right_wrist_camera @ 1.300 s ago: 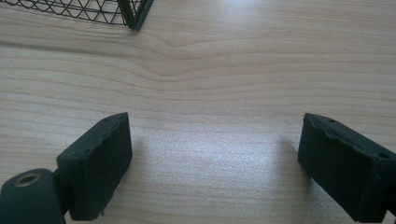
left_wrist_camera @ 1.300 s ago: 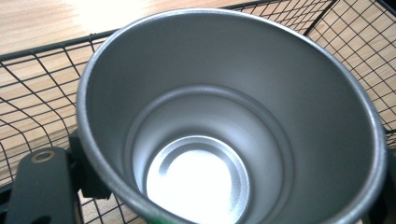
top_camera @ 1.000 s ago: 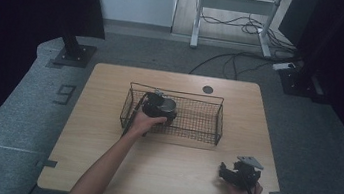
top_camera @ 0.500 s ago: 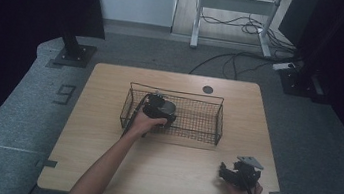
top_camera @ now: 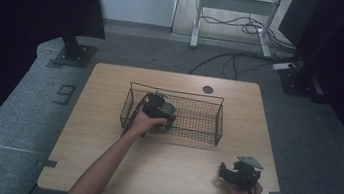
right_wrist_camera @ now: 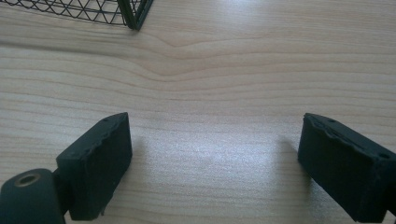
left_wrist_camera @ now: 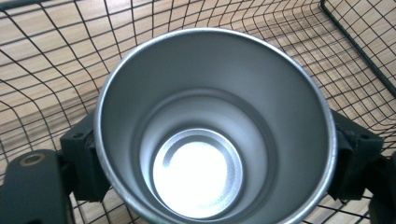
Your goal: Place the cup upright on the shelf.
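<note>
A shiny steel cup stands upright in the left part of a black wire basket, seen from above in the left gripper view. My left gripper reaches into the basket with the cup between its jaws. The jaws have just been opening, and the black pads sit close beside the cup's wall without pressing on it. In the high view a hand holds this left gripper over the basket's left end. My right gripper rests near the table's front right, open, with bare wood between its pads.
The wooden table carries the basket at its middle. A corner of the basket lies ahead of the right gripper. A round dark grommet sits near the far edge. Dark curtains, a stand base and cables lie beyond the table.
</note>
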